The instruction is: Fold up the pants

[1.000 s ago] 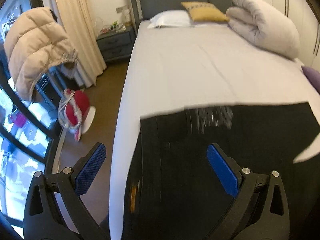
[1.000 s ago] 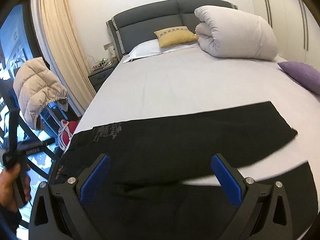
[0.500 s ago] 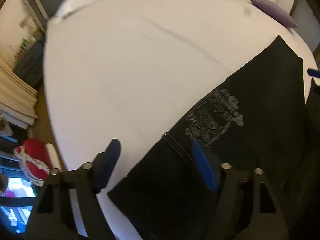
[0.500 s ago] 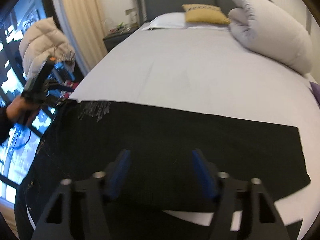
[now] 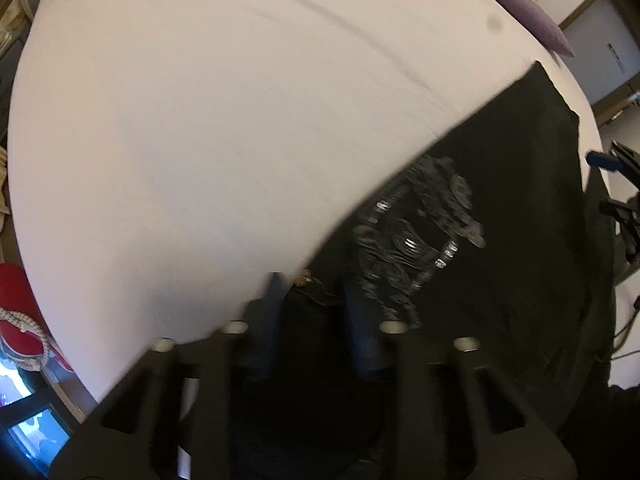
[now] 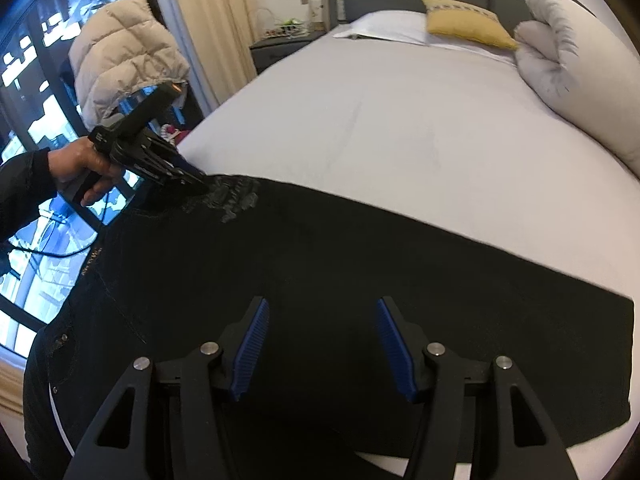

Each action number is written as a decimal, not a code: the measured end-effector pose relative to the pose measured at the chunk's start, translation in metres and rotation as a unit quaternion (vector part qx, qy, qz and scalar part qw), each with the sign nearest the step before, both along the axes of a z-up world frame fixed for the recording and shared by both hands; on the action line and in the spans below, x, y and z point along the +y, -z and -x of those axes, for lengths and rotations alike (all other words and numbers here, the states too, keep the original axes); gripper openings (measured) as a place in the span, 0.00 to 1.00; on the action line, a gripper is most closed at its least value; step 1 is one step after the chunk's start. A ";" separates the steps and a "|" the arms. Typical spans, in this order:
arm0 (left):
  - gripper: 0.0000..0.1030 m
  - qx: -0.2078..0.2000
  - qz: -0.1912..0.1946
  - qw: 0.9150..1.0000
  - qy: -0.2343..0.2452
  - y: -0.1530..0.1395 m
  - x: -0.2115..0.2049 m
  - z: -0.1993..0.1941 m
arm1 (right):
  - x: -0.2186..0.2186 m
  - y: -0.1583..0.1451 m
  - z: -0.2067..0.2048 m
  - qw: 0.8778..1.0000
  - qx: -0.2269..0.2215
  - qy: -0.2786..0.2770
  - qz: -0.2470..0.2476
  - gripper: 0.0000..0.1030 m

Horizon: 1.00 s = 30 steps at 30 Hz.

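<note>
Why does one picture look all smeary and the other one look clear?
Left wrist view: motion blur smears the left hand-held gripper, the silver print on the black pants, and the dim, bulging white bed sheet.
Right wrist view: brighter and sharp; the right hand-held gripper looks crisp, with window glare and fisheye-curved edges.

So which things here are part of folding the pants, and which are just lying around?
For the job:
- black pants
- left gripper, closing at the pants' waist edge
- right gripper, open above the pants
- bed

Lying about:
- yellow cushion
- rolled duvet
- puffer jacket
- purple pillow
</note>
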<state>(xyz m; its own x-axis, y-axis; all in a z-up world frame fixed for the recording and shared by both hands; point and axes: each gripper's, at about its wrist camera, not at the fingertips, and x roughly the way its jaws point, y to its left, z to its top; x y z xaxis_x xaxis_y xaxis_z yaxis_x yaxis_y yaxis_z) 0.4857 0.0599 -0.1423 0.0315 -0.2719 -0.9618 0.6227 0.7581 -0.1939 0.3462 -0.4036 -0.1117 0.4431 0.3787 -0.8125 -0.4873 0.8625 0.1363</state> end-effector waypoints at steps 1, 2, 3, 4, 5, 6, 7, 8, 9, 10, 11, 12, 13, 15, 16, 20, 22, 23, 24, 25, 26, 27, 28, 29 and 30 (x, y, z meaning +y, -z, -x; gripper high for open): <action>0.14 -0.003 -0.006 1.000 0.005 -0.001 -0.002 0.001 | 0.003 -0.002 -0.002 1.000 -0.002 -0.004 0.000 0.58; 0.09 -0.010 -0.008 1.000 0.007 -0.004 -0.002 0.002 | 0.005 -0.004 -0.003 1.000 -0.002 -0.008 -0.001 0.58; 0.08 -0.016 -0.008 1.000 0.005 -0.008 -0.001 0.002 | 0.008 -0.005 -0.005 1.000 -0.003 -0.012 -0.001 0.58; 0.07 -0.028 -0.007 1.000 0.003 -0.013 0.000 0.004 | 0.010 -0.007 -0.007 1.000 -0.007 -0.015 0.002 0.58; 0.07 -0.041 -0.006 0.999 0.003 -0.018 0.000 0.007 | 0.014 -0.009 -0.010 1.000 -0.009 -0.021 0.007 0.58; 0.07 -0.055 -0.005 0.998 0.002 -0.024 0.001 0.012 | 0.017 -0.010 -0.012 1.000 -0.010 -0.025 0.011 0.58; 0.07 -0.073 -0.001 0.997 0.001 -0.032 0.003 0.017 | 0.021 -0.011 -0.013 0.999 -0.013 -0.032 0.015 0.58; 0.07 -0.085 0.004 0.996 -0.003 -0.040 0.006 0.025 | 0.026 -0.013 -0.017 0.999 -0.018 -0.040 0.024 0.58; 0.07 -0.101 0.011 0.995 -0.008 -0.049 0.009 0.031 | 0.028 -0.013 -0.021 0.998 -0.019 -0.047 0.030 0.58; 0.07 -0.111 0.020 0.994 -0.011 -0.056 0.011 0.042 | 0.031 -0.014 -0.024 0.998 -0.021 -0.055 0.034 0.57; 0.07 -0.121 0.029 0.992 -0.015 -0.062 0.016 0.058 | 0.036 -0.016 -0.029 0.997 -0.024 -0.063 0.038 0.57; 0.07 -0.131 0.035 0.991 -0.018 -0.068 0.023 0.070 | 0.041 -0.017 -0.034 0.996 -0.026 -0.073 0.043 0.57; 0.07 -0.146 0.035 0.989 -0.016 -0.075 0.025 0.079 | 0.047 -0.017 -0.039 0.995 -0.026 -0.084 0.048 0.56; 0.06 -0.169 0.037 0.985 -0.013 -0.087 0.026 0.093 | 0.060 -0.017 -0.049 0.992 -0.028 -0.111 0.061 0.54; 0.06 -0.174 0.039 0.984 -0.012 -0.092 0.024 0.100 | 0.065 -0.017 -0.053 0.990 -0.028 -0.124 0.066 0.53; 0.06 -0.192 0.043 0.980 -0.005 -0.096 0.018 0.126 | 0.092 -0.010 -0.071 0.981 -0.013 -0.175 0.083 0.52; 0.06 -0.195 0.046 0.980 -0.007 -0.092 0.016 0.133 | 0.104 -0.006 -0.075 0.977 -0.008 -0.191 0.092 0.51; 0.06 -0.196 0.046 0.979 -0.007 -0.091 0.013 0.136 | 0.109 -0.004 -0.076 0.975 -0.006 -0.200 0.098 0.50; 0.06 -0.196 0.047 0.980 -0.008 -0.098 0.010 0.133 | 0.115 -0.002 -0.077 0.972 -0.006 -0.210 0.104 0.48; 0.06 -0.196 0.047 0.979 -0.008 -0.095 0.013 0.131 | 0.120 0.000 -0.080 0.971 -0.006 -0.214 0.110 0.47; 0.06 -0.195 0.048 0.980 -0.009 -0.093 0.017 0.131 | 0.123 0.001 -0.083 0.969 -0.004 -0.217 0.114 0.46; 0.06 -0.195 0.048 0.980 -0.009 -0.093 0.018 0.131 | 0.127 0.003 -0.086 0.969 -0.001 -0.219 0.118 0.45; 0.06 -0.195 0.049 0.980 -0.010 -0.092 0.018 0.133 | 0.128 0.004 -0.089 0.968 0.002 -0.219 0.119 0.44; 0.06 -0.194 0.049 0.980 -0.010 -0.089 0.018 0.136 | 0.128 0.006 -0.094 0.968 0.007 -0.219 0.120 0.40; 0.06 -0.194 0.049 0.980 -0.010 -0.088 0.019 0.136 | 0.131 0.006 -0.097 0.968 0.012 -0.219 0.121 0.34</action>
